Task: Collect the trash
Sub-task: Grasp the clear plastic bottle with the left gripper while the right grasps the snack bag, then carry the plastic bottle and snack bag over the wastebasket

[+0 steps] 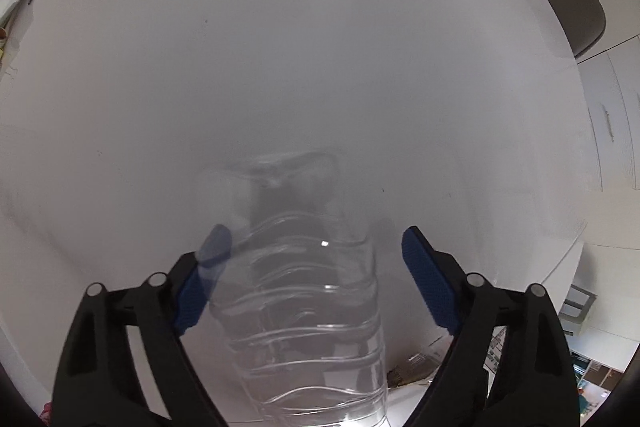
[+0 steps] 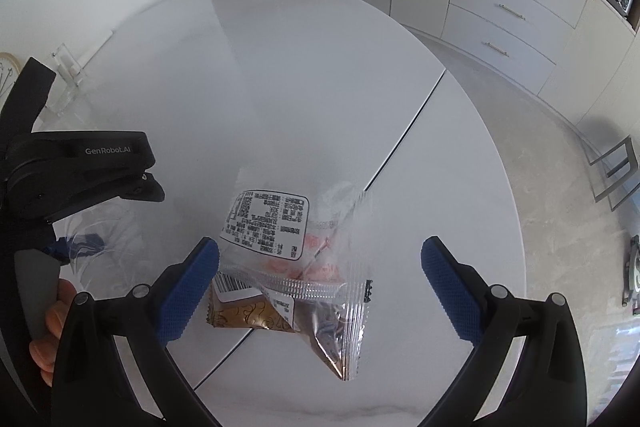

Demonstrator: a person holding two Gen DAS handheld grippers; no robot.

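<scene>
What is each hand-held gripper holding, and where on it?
Nothing yet. The left hand-held gripper straddles the clear plastic bottle's ribbed body, one pad apart. The right hand-held gripper is open over the snack wrappers.

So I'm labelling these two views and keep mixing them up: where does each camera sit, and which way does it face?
Left wrist: on the left tool, facing straight down at a clear bottle between its open fingers.
Right wrist: on the right tool, tilted down over snack wrappers; a hand shows at the left edge.
Shared: the white table, the bottle, and the left tool.
</scene>
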